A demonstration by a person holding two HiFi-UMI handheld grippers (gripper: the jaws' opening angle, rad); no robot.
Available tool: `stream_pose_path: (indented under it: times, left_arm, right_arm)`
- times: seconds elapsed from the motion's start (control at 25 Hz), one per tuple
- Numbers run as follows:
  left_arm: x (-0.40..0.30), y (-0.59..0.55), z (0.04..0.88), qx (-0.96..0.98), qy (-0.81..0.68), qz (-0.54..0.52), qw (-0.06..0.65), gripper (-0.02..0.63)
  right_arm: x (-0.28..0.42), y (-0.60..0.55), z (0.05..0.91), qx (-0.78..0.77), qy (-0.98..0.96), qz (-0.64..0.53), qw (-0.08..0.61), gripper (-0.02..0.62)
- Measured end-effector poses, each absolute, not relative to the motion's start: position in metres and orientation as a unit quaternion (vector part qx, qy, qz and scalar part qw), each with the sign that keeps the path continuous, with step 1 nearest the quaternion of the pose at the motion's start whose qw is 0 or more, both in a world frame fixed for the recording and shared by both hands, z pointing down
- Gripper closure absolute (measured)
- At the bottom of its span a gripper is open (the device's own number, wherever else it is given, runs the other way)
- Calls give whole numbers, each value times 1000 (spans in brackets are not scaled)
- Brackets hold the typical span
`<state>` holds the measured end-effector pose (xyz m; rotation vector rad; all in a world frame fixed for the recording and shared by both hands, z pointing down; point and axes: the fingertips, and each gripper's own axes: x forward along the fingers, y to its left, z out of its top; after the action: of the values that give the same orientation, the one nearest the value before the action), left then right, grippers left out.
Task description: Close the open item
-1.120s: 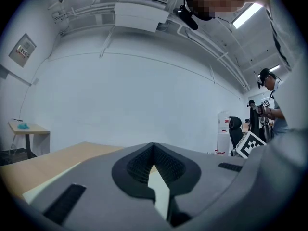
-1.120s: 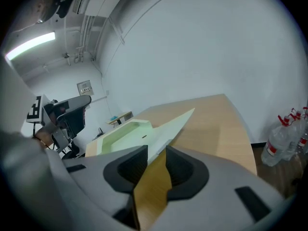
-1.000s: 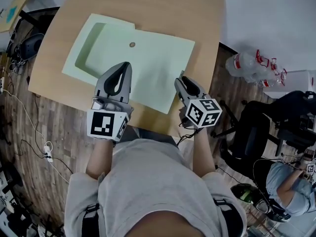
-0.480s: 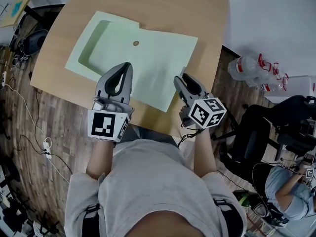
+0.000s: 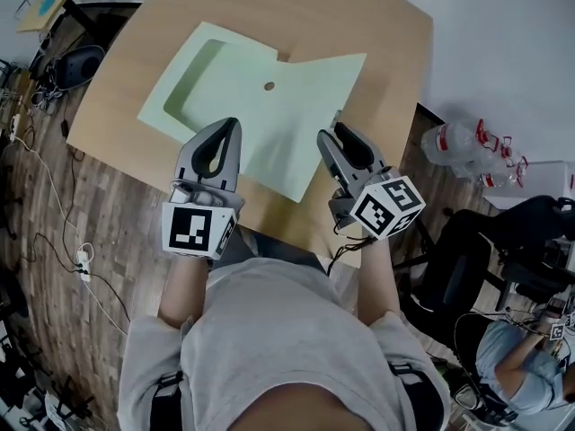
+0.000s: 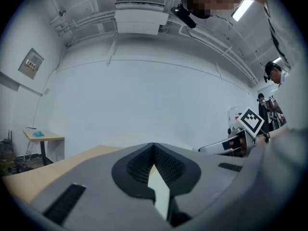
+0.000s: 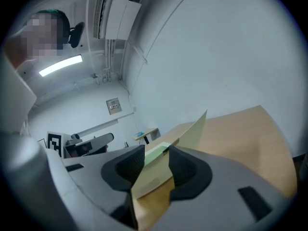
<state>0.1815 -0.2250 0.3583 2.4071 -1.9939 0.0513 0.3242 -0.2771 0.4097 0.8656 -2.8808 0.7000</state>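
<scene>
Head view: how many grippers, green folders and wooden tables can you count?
2 grey two-jaw grippers: left gripper, right gripper
1 pale green paper folder
1 light wooden table
Total: 4

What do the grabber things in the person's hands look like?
The left gripper and the right gripper are grey plastic, with black ridged pads inside pointed jaws. Each carries a white cube with black square markers. A thin black cable hangs under the right one. The person wears a grey short-sleeved T-shirt.
</scene>
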Motion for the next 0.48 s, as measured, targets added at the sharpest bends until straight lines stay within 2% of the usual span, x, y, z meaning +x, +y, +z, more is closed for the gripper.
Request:
stream_pose_path:
  times: [0.48]
  left_arm:
    - [102,-219,345,756,-655,5,3,594]
  right_arm:
    - [238,-289,362,242,-944,222,-28,431]
